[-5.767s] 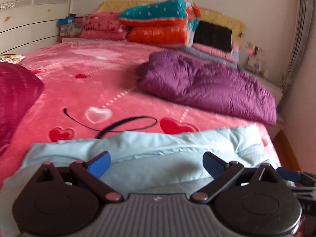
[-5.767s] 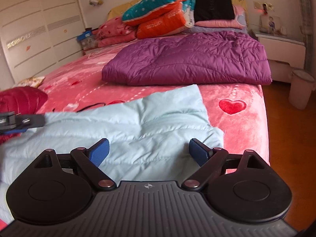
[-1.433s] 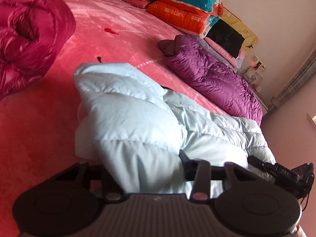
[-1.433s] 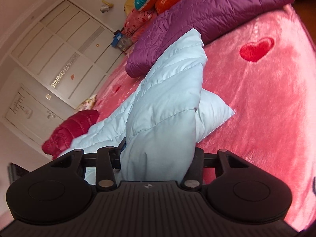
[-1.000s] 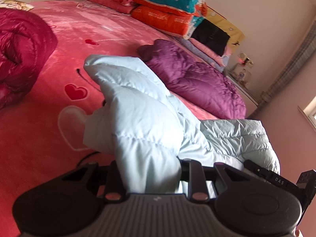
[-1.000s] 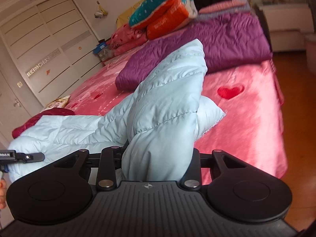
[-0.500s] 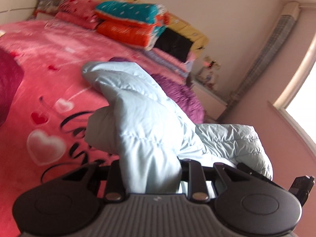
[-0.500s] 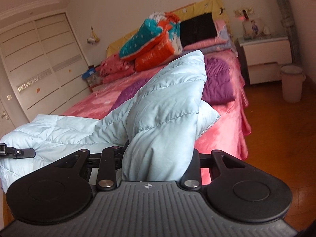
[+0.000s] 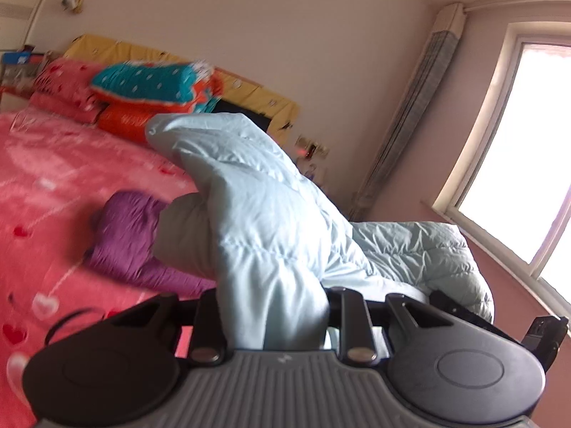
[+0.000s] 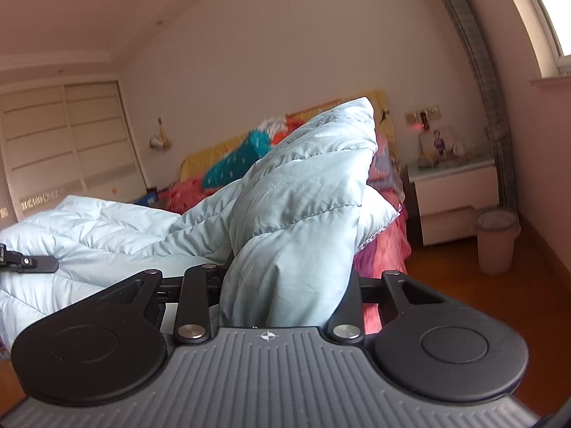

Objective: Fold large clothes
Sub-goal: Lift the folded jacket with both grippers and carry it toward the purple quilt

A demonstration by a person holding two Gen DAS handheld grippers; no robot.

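A pale blue padded coat [image 9: 257, 214] is lifted off the pink bed [image 9: 46, 178]. My left gripper [image 9: 274, 306] is shut on one bunched end of it, which stands up between the fingers. My right gripper [image 10: 285, 292] is shut on the other end [image 10: 303, 196]. The coat's middle sags between the two grippers, seen at the right of the left wrist view [image 9: 421, 249] and at the left of the right wrist view [image 10: 89, 228]. The fingertips are hidden by the fabric.
A purple padded coat [image 9: 132, 235] lies on the bed. Stacked pillows and quilts [image 9: 150, 85] sit at the headboard. A white nightstand [image 10: 456, 185] and a bin [image 10: 496, 242] stand on the wood floor right of the bed. A window [image 9: 528, 164] is at the right.
Both grippers have risen and tilted upward with the coat still held. The bed has dropped lower in both views, and the wall, ceiling and window now show.
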